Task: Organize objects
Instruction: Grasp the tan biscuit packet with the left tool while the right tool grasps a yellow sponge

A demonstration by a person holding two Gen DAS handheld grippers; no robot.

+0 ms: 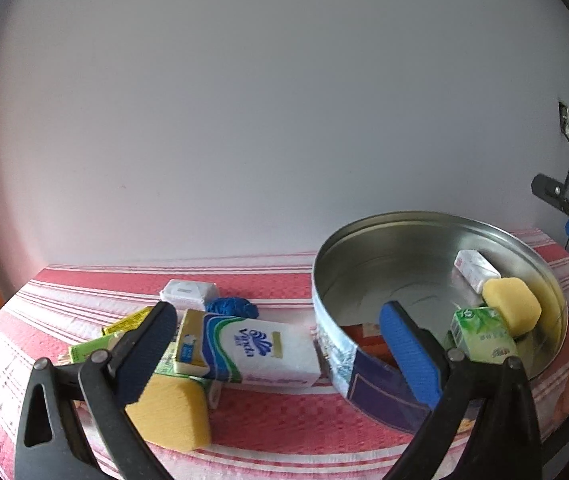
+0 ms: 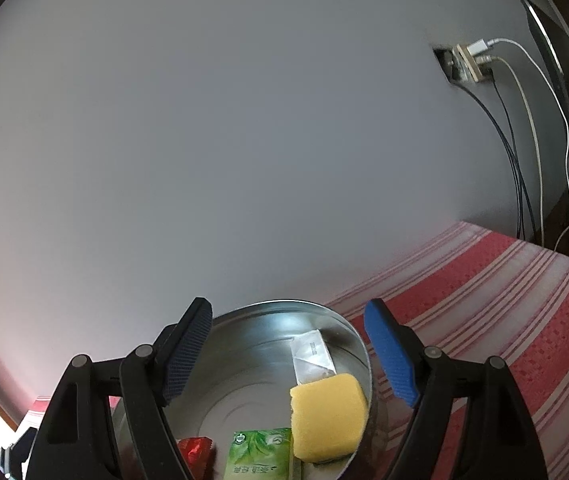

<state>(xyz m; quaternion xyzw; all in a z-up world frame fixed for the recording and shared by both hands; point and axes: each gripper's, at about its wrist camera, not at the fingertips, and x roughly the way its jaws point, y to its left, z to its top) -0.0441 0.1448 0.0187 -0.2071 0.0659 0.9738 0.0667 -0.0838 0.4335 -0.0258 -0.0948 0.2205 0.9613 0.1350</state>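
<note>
A round metal tin [image 1: 364,256] stands on the striped cloth at the right and holds a yellow sponge [image 1: 512,306], a green carton [image 1: 482,334] and a white packet [image 1: 476,270]. My left gripper [image 1: 280,354] is open and empty, with a white Vinda tissue pack [image 1: 260,344] lying between its fingers. A second yellow sponge [image 1: 176,414] lies by the left finger. My right gripper [image 2: 288,356] is open and empty above the tin [image 2: 252,336], over the sponge [image 2: 328,416], the green carton [image 2: 260,456] and the white packet [image 2: 312,356].
A white box [image 1: 188,294], a blue bundle [image 1: 232,308] and green and yellow cartons [image 1: 96,344] lie on the cloth left of the tin. A red wrapper [image 2: 194,454] sits in the tin. A wall socket with cables [image 2: 472,64] is at the right. The wall is close behind.
</note>
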